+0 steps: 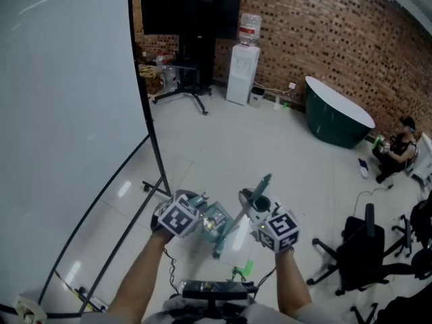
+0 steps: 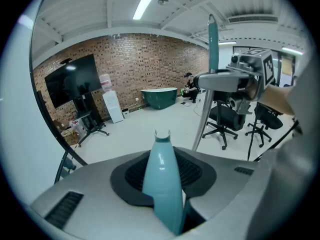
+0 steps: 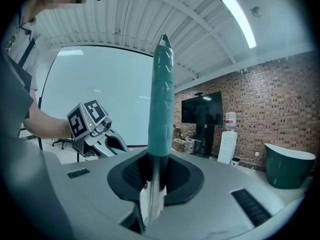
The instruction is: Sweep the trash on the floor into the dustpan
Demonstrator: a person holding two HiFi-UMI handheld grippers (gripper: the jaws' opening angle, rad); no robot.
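Observation:
My left gripper [image 1: 200, 223] is shut on the teal dustpan handle [image 2: 162, 176], which ends in a U-shaped notch and points away from me in the left gripper view. My right gripper [image 1: 251, 209] is shut on the broom handle [image 3: 161, 109], a teal grip above a silver shaft [image 2: 204, 121]. In the head view the broom handle [image 1: 243, 211] slants from upper right down to the left between both hands. Both grippers hang close together, well above the white floor. The right gripper [image 2: 248, 79] shows in the left gripper view, and the left gripper [image 3: 91, 129] in the right gripper view. The pan and the bristles are hidden.
A large white screen on a black frame [image 1: 156, 160] stands at the left. At the far brick wall are a TV stand [image 1: 192, 19] and a water dispenser [image 1: 241, 73]. A dark green tub [image 1: 334, 117], a seated person [image 1: 398, 147] and black office chairs [image 1: 361, 245] are at the right.

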